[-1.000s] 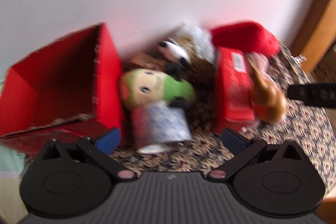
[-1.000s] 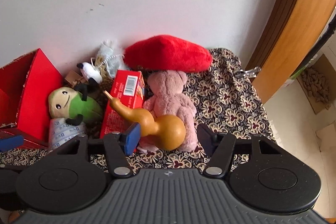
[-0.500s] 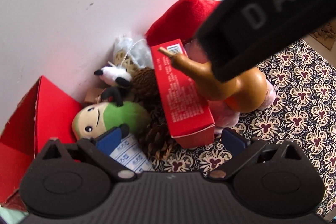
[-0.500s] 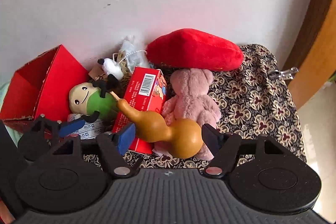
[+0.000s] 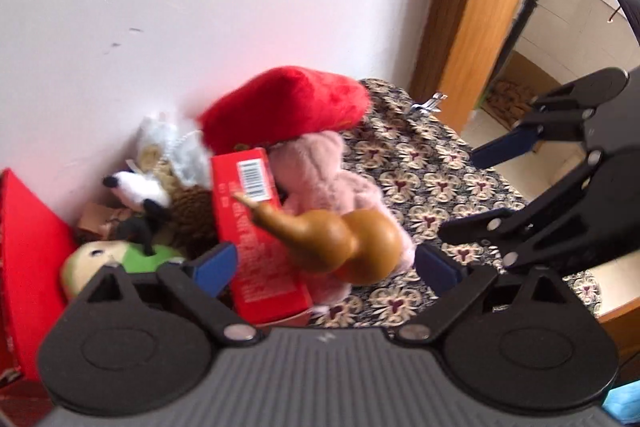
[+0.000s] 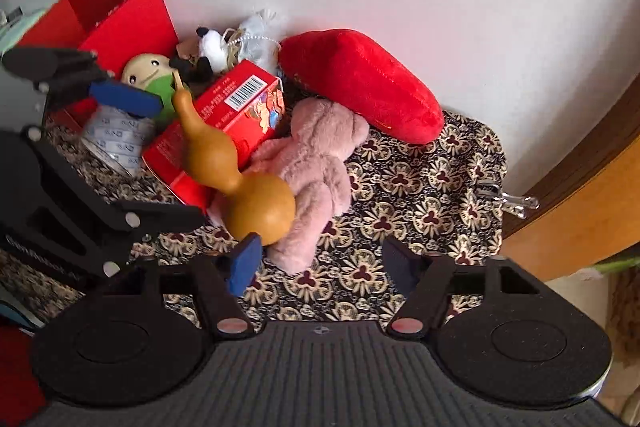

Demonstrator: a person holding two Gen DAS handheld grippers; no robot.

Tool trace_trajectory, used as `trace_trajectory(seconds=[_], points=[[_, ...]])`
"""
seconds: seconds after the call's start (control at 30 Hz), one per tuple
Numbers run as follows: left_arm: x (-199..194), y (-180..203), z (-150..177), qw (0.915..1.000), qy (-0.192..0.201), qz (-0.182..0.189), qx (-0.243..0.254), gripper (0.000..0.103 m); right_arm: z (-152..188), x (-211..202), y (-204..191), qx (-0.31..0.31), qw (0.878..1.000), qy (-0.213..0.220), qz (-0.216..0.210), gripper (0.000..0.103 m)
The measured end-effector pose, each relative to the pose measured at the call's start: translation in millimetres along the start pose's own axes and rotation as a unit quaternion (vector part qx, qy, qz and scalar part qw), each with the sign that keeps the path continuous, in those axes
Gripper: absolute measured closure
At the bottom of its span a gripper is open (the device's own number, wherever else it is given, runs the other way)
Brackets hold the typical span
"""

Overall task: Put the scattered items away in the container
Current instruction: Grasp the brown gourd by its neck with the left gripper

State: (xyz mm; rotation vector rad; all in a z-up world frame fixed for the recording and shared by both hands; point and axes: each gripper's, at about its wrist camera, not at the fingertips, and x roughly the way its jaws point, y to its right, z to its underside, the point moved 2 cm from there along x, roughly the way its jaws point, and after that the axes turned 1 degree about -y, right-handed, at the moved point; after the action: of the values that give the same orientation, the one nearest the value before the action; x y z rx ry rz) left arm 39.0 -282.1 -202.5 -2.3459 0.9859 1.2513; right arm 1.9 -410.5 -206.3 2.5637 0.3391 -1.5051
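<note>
Both grippers gape empty: left gripper [image 5: 326,263] lines up on the gourd [image 5: 340,243] lying across the red carton [image 6: 224,131]; right gripper [image 6: 320,263] hovers nearby. Next: close, carry to the box [image 6: 120,15].

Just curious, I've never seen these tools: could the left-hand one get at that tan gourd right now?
Probably yes. The left gripper has open jaws, and the tan bottle-shaped gourd lies on top of the pile, straight ahead, with nothing covering it.
</note>
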Motion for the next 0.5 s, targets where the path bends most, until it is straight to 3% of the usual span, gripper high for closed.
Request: trace_trajectory(seconds=[0.2,0.33,0.37,0.43,0.5], points=[[7,-2,-7,0.9999,-0.003,0.009,-0.008,0.007,17,18,1,-0.046,0.999,-0.001,-0.018,0.043],[8,-22,-16,0.9974,-0.005,0.033,-0.064,0.011,26,16,0,-0.07,0.997,0.016,-0.024,0.043],[11,-24,-18,0.996,-0.007,0.037,-0.082,0.016,27,16,-4,-0.087,0.996,0.025,-0.017,0.043],[21,-24,-21,0.9943,-0.021,0.035,-0.098,0.047,25,15,-14,-0.116,0.992,0.051,-0.01,0.041],[26,-21,-18,0.9938,-0.026,0.024,-0.105,0.062,18,17,-24,-0.137,0.988,0.073,-0.018,0.035]])
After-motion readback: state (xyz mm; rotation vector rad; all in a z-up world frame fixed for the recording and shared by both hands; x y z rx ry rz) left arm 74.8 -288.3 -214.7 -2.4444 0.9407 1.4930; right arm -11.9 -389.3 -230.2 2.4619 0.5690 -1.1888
